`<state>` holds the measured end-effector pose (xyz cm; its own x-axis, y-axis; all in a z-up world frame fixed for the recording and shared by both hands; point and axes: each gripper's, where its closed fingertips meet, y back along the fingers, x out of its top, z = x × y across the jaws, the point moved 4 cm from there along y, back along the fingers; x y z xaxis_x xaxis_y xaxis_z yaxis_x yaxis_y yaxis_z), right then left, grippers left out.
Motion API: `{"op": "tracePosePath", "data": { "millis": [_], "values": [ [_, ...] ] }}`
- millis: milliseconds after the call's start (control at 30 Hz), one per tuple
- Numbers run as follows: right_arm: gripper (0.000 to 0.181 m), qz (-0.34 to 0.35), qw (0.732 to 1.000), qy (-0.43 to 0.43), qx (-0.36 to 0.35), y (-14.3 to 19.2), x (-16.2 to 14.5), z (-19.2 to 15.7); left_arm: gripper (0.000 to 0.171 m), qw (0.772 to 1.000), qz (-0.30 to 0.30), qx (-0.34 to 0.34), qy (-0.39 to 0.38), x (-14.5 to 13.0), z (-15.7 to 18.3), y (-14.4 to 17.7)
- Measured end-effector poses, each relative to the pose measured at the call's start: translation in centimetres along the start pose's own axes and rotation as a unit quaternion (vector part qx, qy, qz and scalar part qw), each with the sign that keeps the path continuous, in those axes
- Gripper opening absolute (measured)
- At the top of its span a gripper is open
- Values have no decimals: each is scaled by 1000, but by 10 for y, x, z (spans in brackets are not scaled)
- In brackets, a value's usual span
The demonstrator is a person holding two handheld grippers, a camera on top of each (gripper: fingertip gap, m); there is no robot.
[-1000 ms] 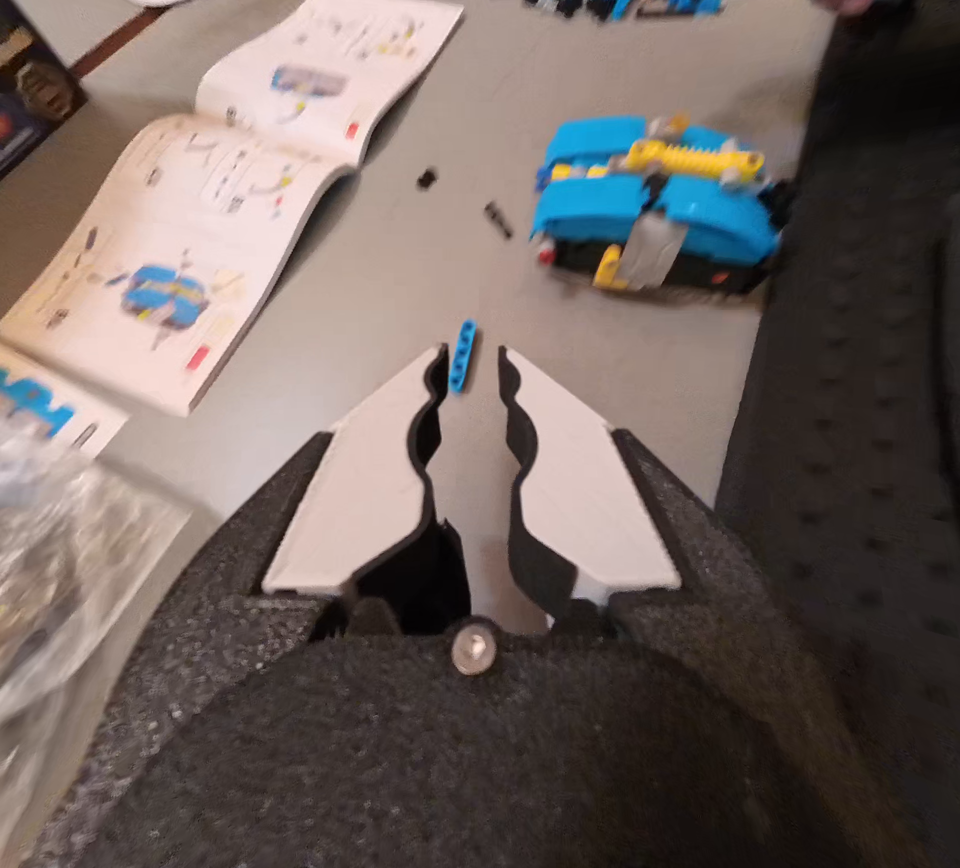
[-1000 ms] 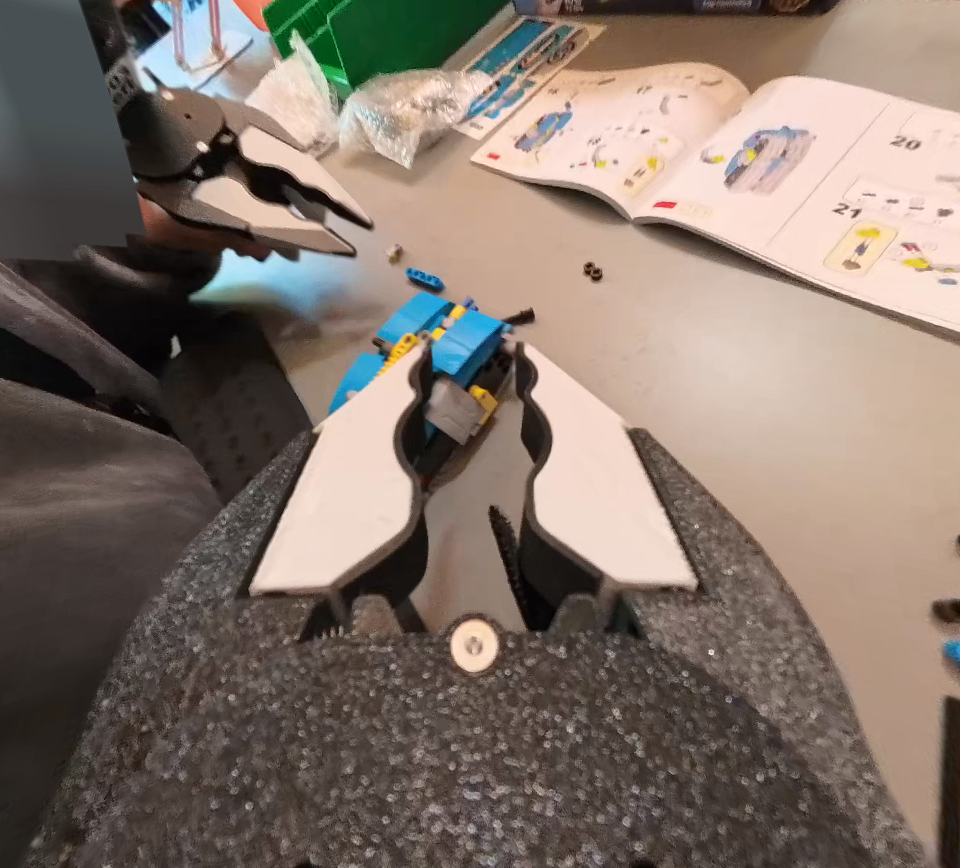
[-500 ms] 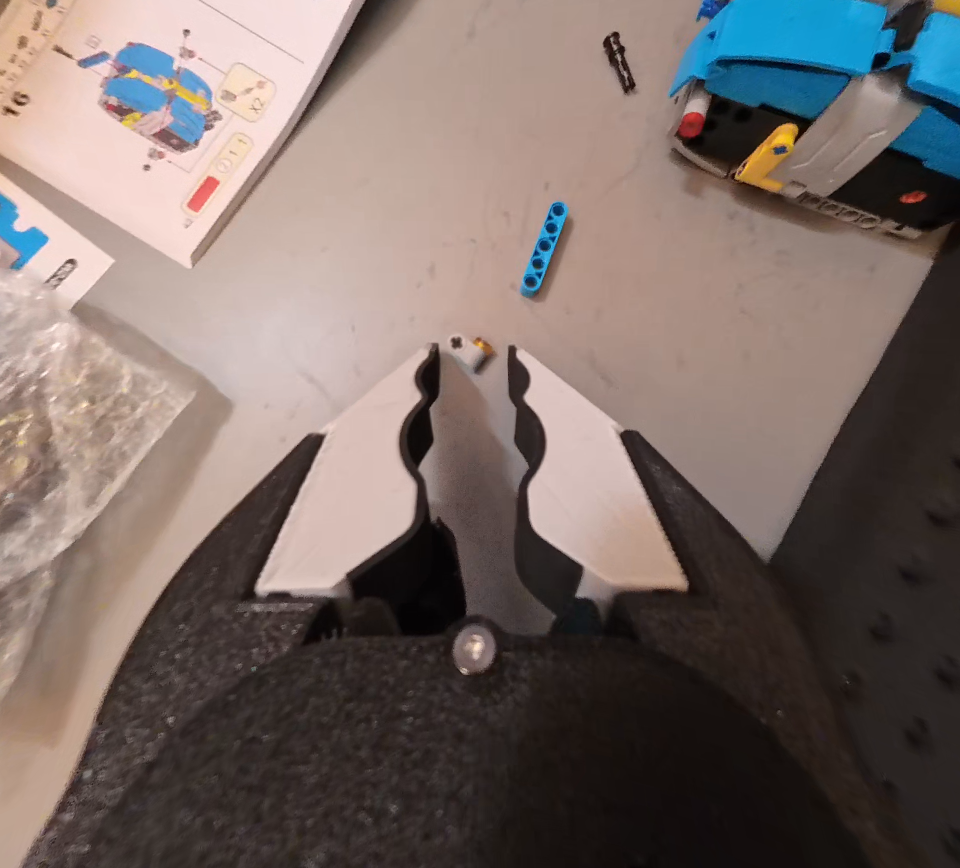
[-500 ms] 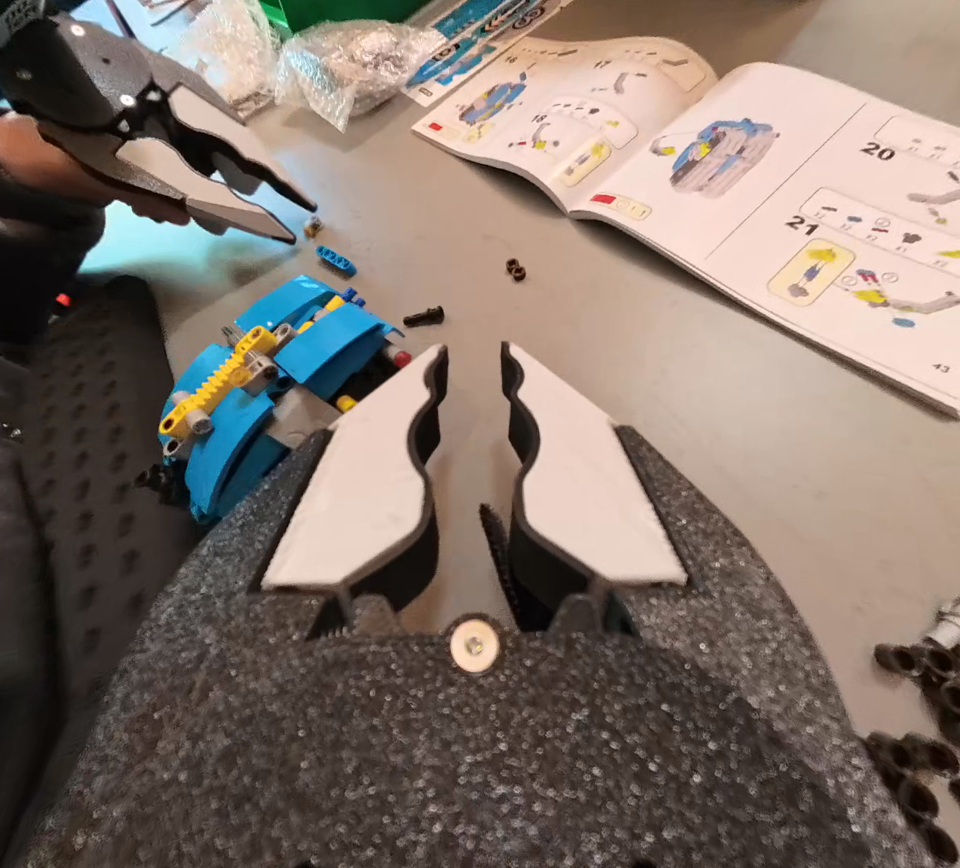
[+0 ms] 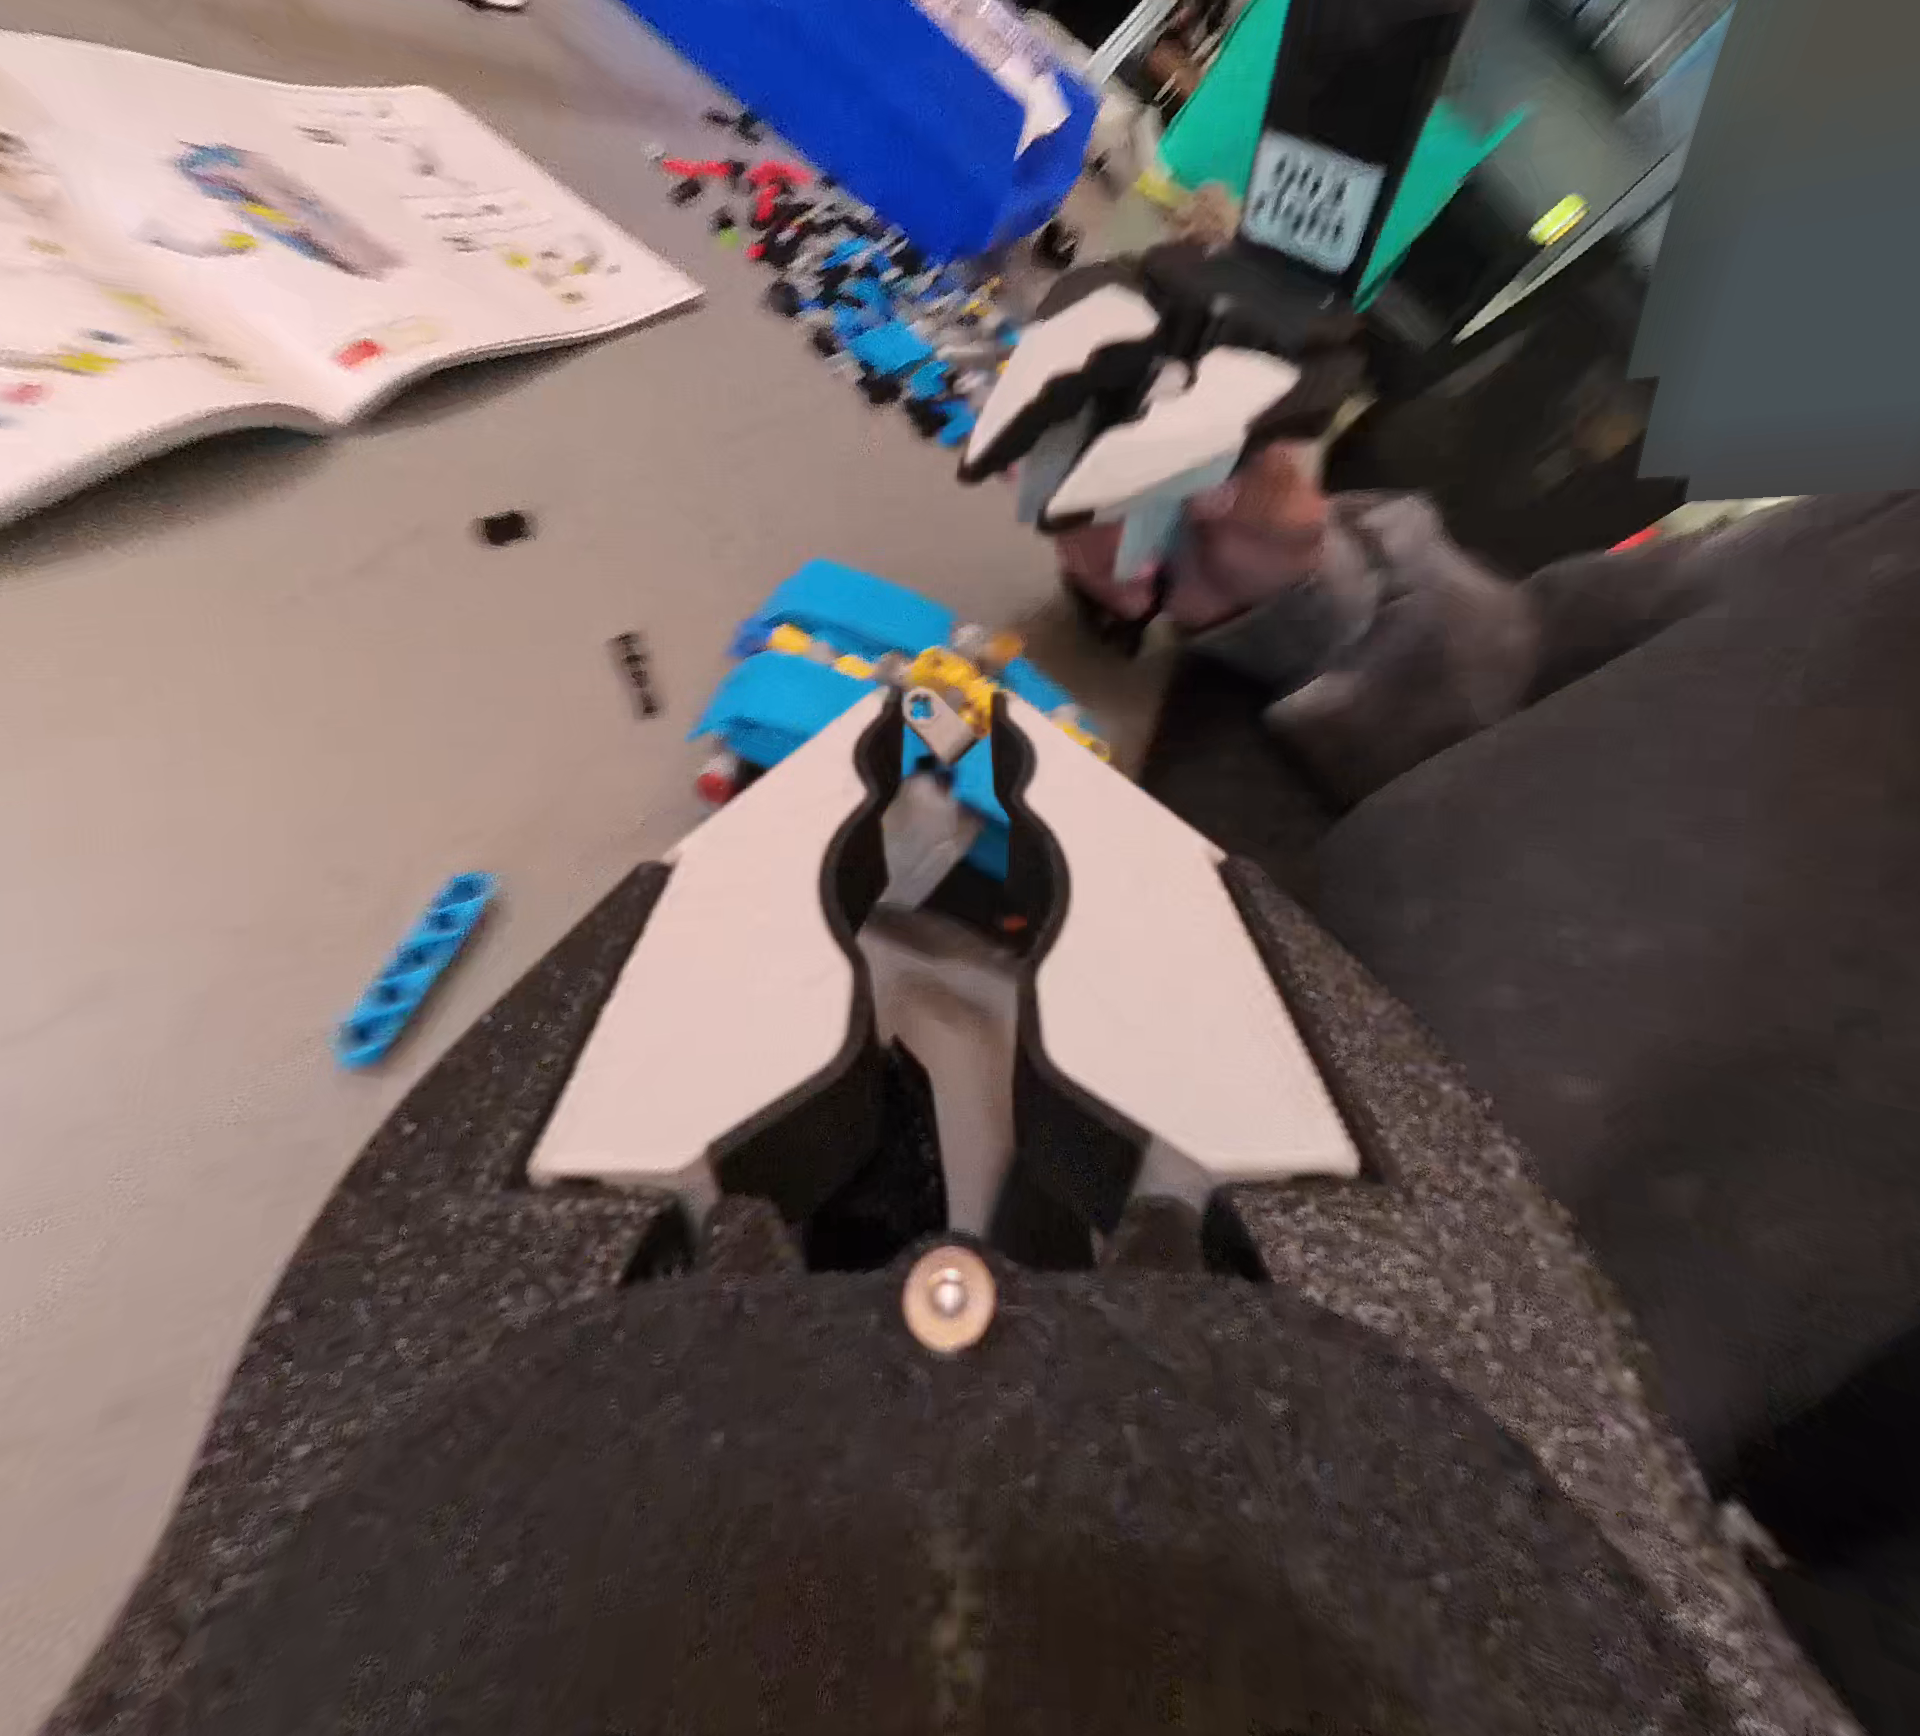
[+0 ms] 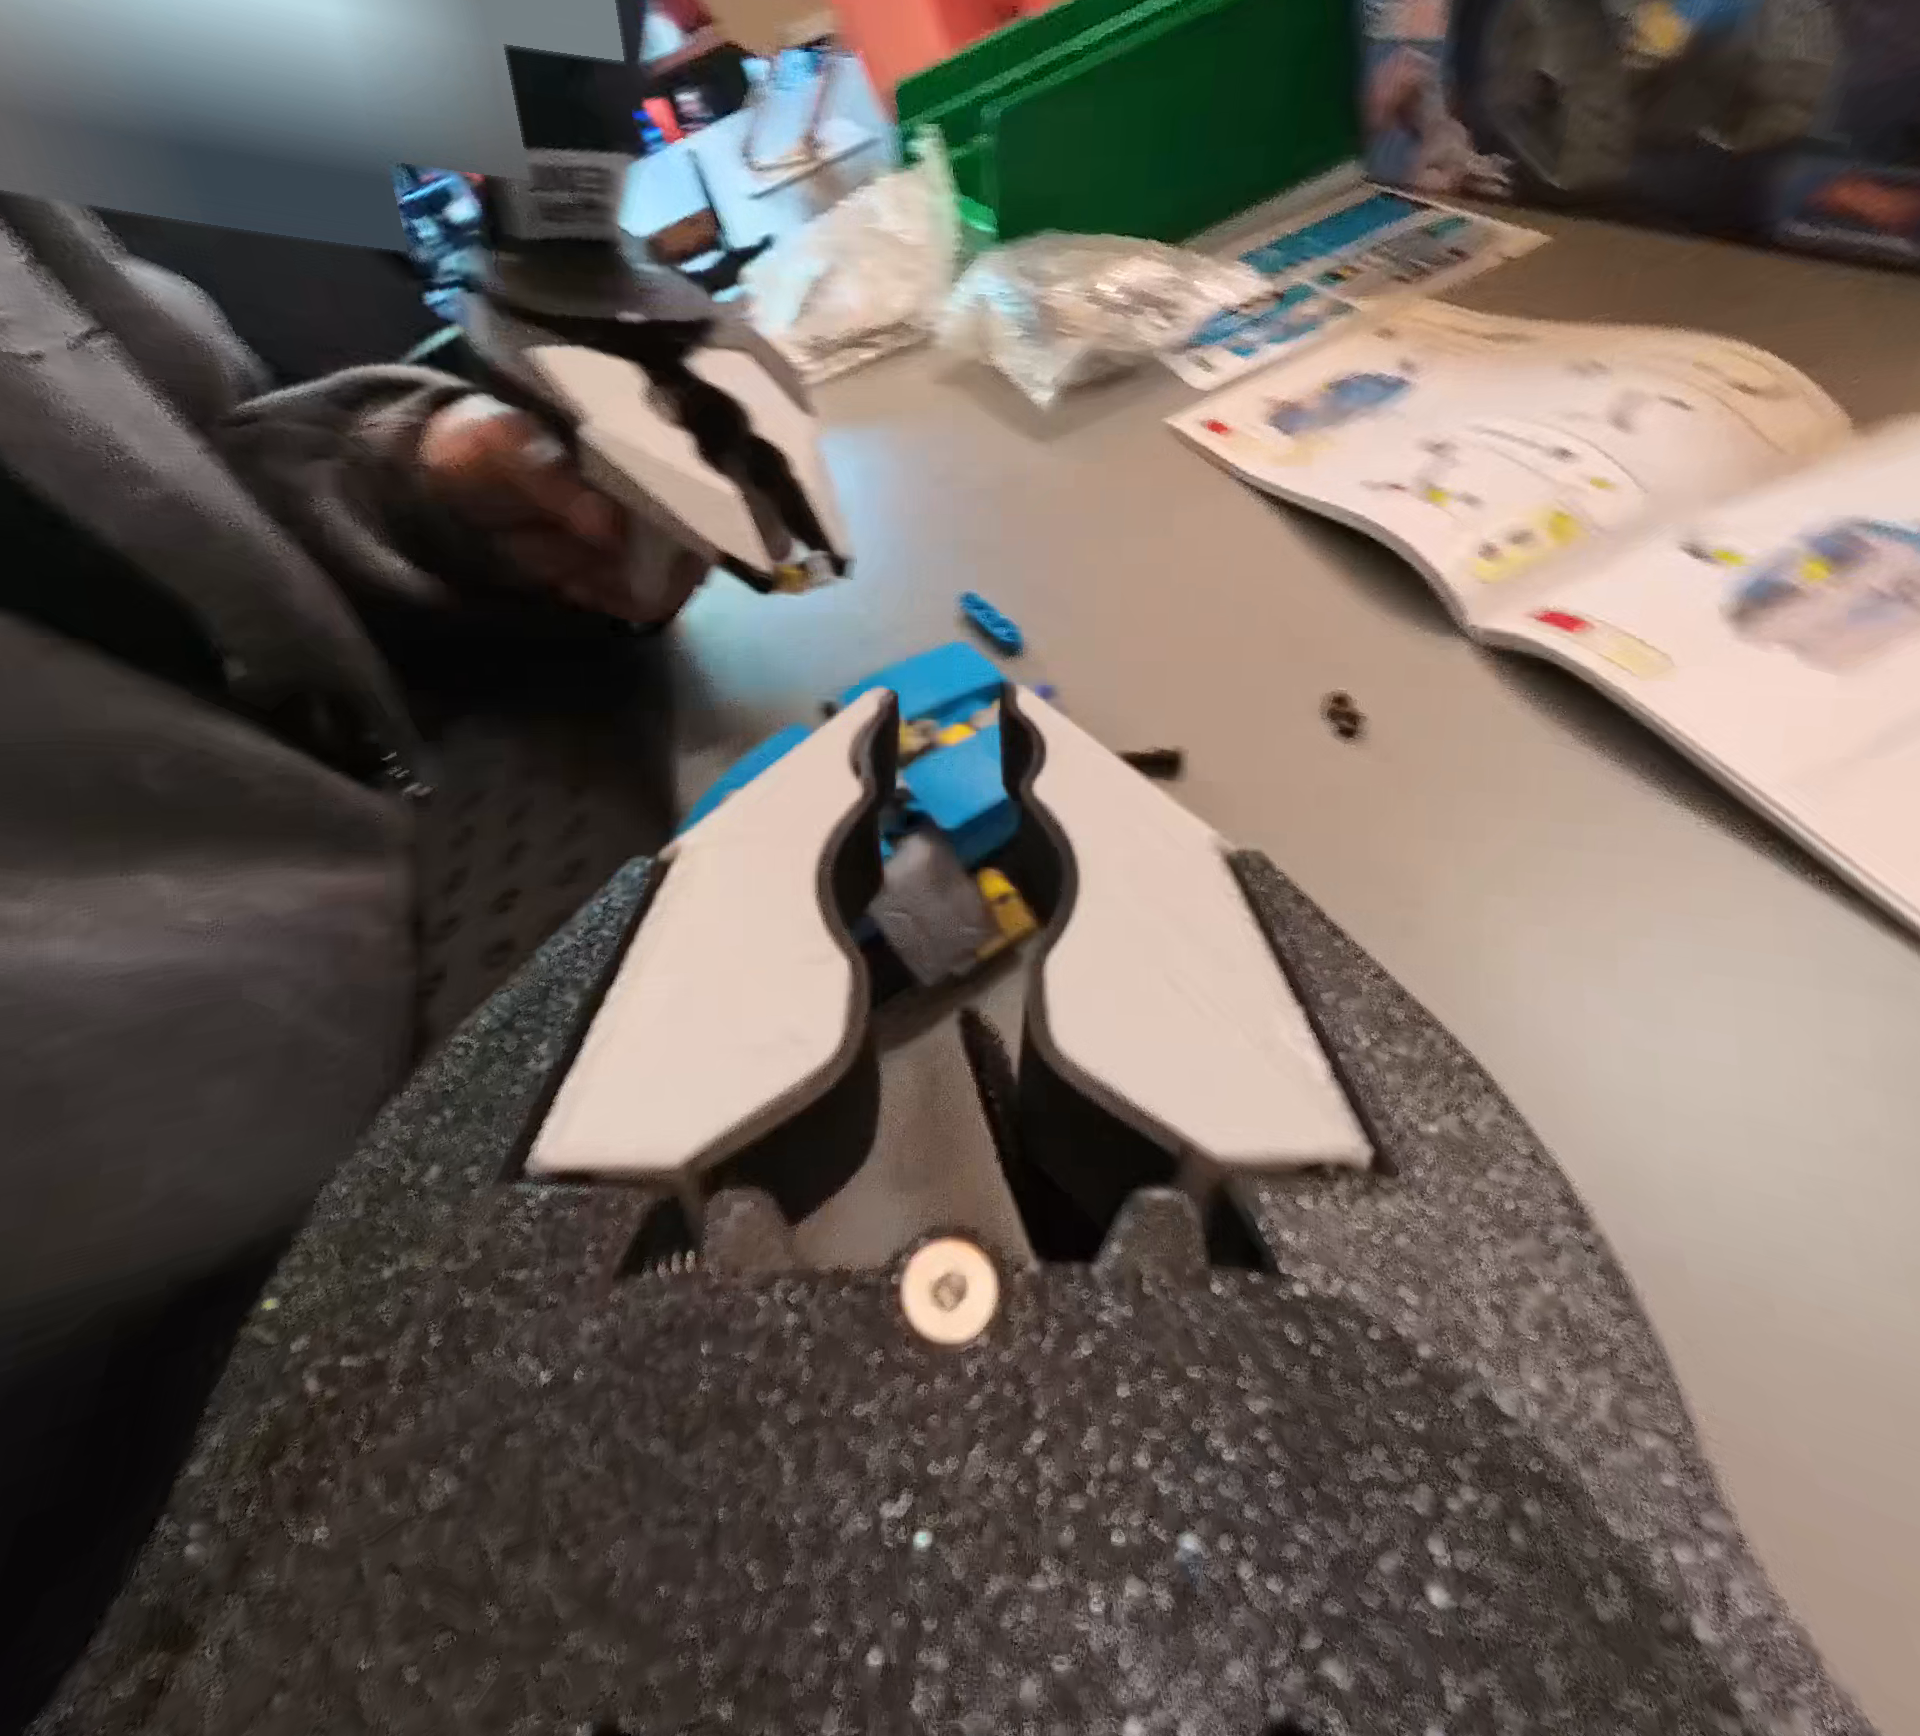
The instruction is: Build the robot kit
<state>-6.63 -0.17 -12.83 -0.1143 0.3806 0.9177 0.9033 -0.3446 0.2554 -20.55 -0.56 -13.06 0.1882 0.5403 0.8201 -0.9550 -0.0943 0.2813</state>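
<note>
Table: grey, flat, matte; it bears everything below; its near edge meets a dark dotted surface beside the person's dark sleeve.
Instruction booklet: open, white pages with coloured building diagrams; lies on the far side of the table from the model, well apart from both grippers.
Green bin: stands at the table's back edge, behind crumpled clear plastic bags; a printed toy box sits to its right, blurred.
Blue box: at the far end in the left wrist view, with a loose heap of small red, blue and black parts in front of it.
Brick-built model: bright blue curved panels, a yellow toothed strip on top, a grey panel and small yellow bits on the side, a black base; it sits near the table's edge, right in front of both grippers.
Right gripper: white fingers with black wavy inner edges; held apart with a gap at the tips, nothing between them; it hangs just over the model, and touch cannot be told.
Left gripper: clenched on a small grey and yellow piece pinched at the tips, held in the air above the model.
Blue beam: thin, with a row of holes; lies flat on the table, left of the left gripper.
Black pin: lies near the model's left side; a small black connector lies farther out toward the booklet.
</note>
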Motion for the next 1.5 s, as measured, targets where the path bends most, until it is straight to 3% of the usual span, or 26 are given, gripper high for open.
{"op": "tracePosePath", "data": {
  "millis": [133,367,900,1233,1433,1500],
  "values": [
    [14,-13,999,42,28,-4,-5,-17,16,998,24,-28,53,-2,7,-13],
    [13,-73,997,21,24,-8,-25,-8,16,998,-31,-1,63,-15,9,-25],
    [8,-73,996,2,44,-11,-26,-10,16,994,-22,43,95,-20,9,-24],
    [7,-86,996,6,36,-14,-30,-10,16,987,-5,15,160,-22,8,-20],
    [8,-87,996,7,31,-14,-30,-9,16,990,-6,27,139,-24,12,-19],
    [15,-94,995,12,1,-12,-27,-7,16,991,-5,34,131,-24,13,-19]
  ]
}}
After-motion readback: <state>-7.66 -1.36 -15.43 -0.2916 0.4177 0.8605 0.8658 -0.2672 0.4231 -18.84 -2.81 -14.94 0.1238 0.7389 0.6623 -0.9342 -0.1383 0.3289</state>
